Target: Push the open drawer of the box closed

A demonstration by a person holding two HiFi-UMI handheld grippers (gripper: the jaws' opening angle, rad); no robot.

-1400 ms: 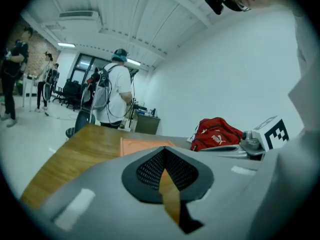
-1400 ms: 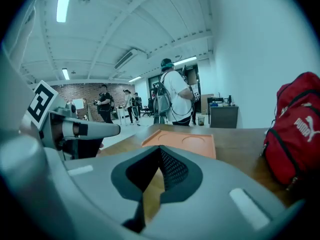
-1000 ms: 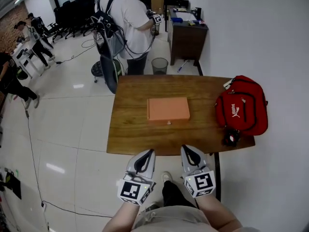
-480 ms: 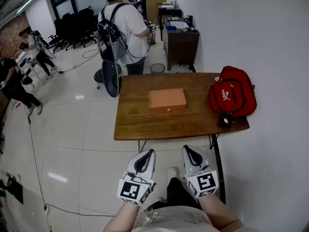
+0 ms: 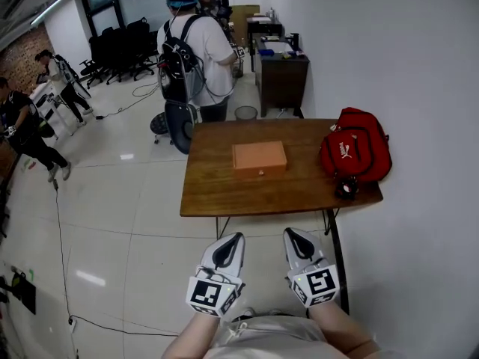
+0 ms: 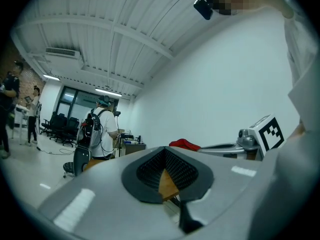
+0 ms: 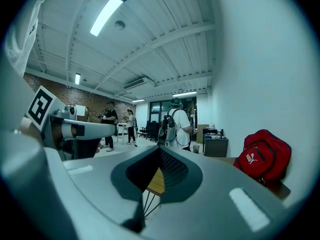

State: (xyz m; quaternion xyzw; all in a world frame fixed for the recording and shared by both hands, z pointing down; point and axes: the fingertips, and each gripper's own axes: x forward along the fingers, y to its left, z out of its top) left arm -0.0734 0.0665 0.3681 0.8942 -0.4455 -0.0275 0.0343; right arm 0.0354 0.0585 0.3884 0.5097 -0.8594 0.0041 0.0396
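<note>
An orange flat box [image 5: 259, 158] lies in the middle of the wooden table [image 5: 217, 193], a small knob on its near side. Whether its drawer stands out is too small to tell. Both grippers hang low in the head view, well short of the table's near edge and over the floor. My left gripper [image 5: 228, 251] and my right gripper [image 5: 297, 244] are both shut and hold nothing. In the left gripper view the left gripper [image 6: 165, 176] points toward the table, and the right gripper [image 7: 159, 176] does the same in the right gripper view.
A red bag [image 5: 355, 152] fills the table's right end, with a small black object [image 5: 346, 189] by the near corner. A person with a backpack [image 5: 196, 47] stands behind the table, near a bin [image 5: 245, 113] and a dark desk [image 5: 281, 64]. A white wall runs along the right.
The table and box have shrunk and slid farther off in the head view, as I have stepped back. Both grippers keep their place, still shut.
</note>
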